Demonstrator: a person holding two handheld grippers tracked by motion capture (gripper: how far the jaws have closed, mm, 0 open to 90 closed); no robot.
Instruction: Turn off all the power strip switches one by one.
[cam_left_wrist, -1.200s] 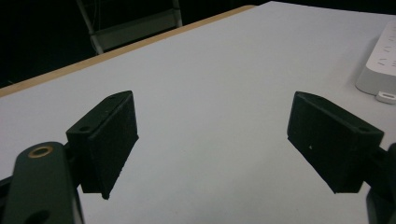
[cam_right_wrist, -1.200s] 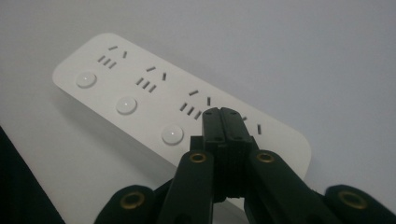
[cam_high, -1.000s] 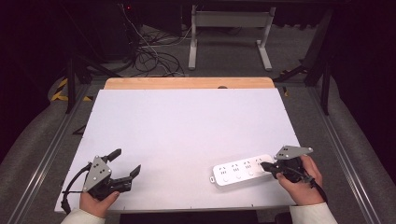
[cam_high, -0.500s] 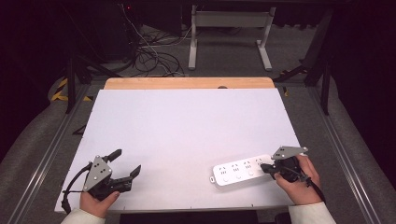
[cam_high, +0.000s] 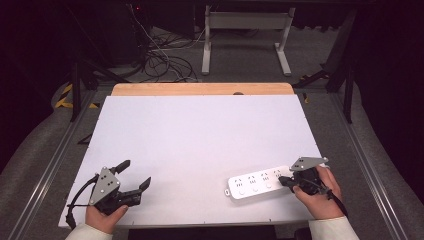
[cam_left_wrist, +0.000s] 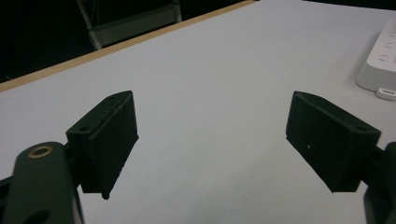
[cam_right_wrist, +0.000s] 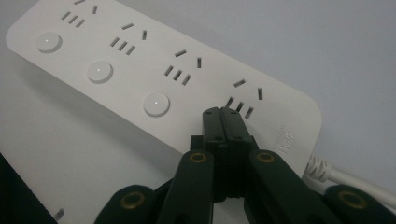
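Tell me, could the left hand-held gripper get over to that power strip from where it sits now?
Probably yes. The left hand-held gripper has its jaws open, and bare table lies between it and the power strip. The right hand-held gripper, shut, sits on the strip's far end, so the near end looks free.

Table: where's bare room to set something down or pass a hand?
Most of the table is bare: the whole far half up to the wooden edge, and the middle strip between the left gripper and the power strip. The near right corner is crowded: the right gripper, jaws shut, is over the strip's end.
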